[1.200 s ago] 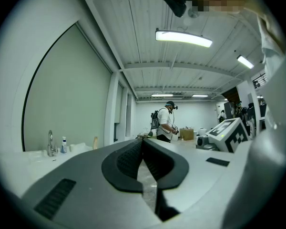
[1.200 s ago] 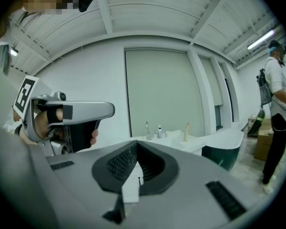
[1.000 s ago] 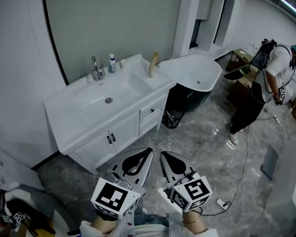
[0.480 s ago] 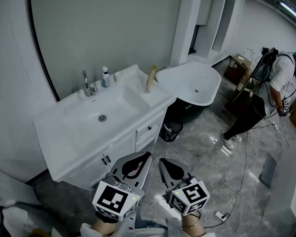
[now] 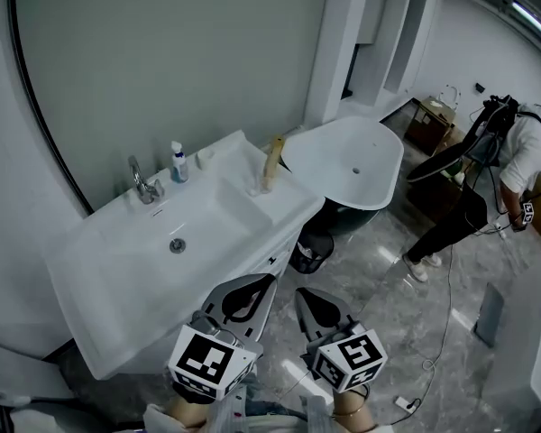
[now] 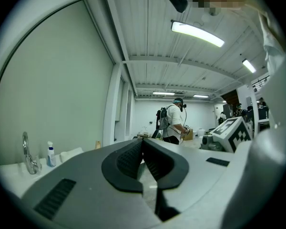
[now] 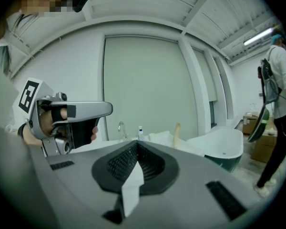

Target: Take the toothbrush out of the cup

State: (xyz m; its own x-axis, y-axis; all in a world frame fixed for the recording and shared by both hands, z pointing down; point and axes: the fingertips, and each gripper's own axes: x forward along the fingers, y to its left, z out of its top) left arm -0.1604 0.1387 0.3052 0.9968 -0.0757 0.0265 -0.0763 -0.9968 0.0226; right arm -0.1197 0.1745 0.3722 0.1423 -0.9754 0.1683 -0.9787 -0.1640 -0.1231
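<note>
A tan toothbrush (image 5: 272, 159) stands upright in a clear cup (image 5: 260, 186) on the right end of the white vanity top (image 5: 279, 207), next to the basin. It also shows small and far off as the toothbrush (image 7: 178, 132) in the right gripper view. My left gripper (image 5: 270, 280) and right gripper (image 5: 299, 289) are side by side at the bottom of the head view, short of the vanity's front edge and well apart from the cup. Both point about level toward the vanity. The left gripper (image 6: 143, 141) and the right gripper (image 7: 137, 143) are shut with nothing between the pads.
A chrome faucet (image 5: 142, 183) and a small spray bottle (image 5: 177, 162) stand behind the basin. A white bathtub (image 5: 356, 156) sits right of the vanity, with a black bin (image 5: 308, 253) on the floor between them. A person (image 5: 496, 174) stands far right; a cable (image 5: 446, 305) trails across the floor.
The vanity has come closer and lower-left in the head view as I moved toward it with both grippers. The grippers stayed shut. The person at the right shifted a little.
</note>
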